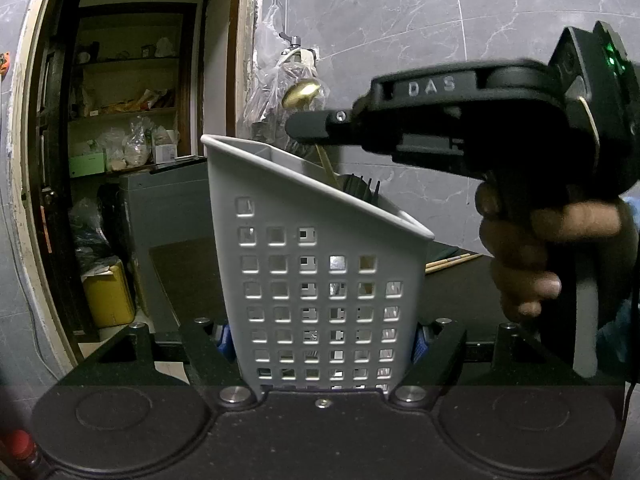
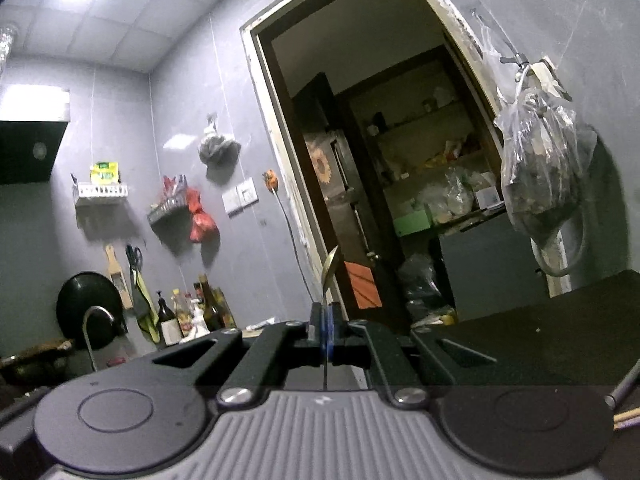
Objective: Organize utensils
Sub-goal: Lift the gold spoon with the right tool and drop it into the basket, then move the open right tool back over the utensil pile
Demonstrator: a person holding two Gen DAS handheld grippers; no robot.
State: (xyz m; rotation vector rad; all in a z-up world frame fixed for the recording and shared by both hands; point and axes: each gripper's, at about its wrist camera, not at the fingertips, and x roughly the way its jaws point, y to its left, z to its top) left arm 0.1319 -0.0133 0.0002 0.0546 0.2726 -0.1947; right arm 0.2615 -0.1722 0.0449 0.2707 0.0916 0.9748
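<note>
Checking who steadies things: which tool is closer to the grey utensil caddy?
Left. The left tool clamps the grey caddy by its sides; the right tool hovers above its rim, gripping a gold spoon.

Both wrist views face the shared doorway.

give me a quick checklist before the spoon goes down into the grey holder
1. Right gripper shut on the gold spoon: ok.
2. Left gripper clamped on the grey holder, its blue pads against both sides: ok.
3. Holder upright: ok.
4. Spoon handle tip over the holder's open top, bowl up: ok.
5. Free room inside beside the dark utensils: cannot tell.
6. Chopsticks on the table behind, out of the way: ok.
</note>
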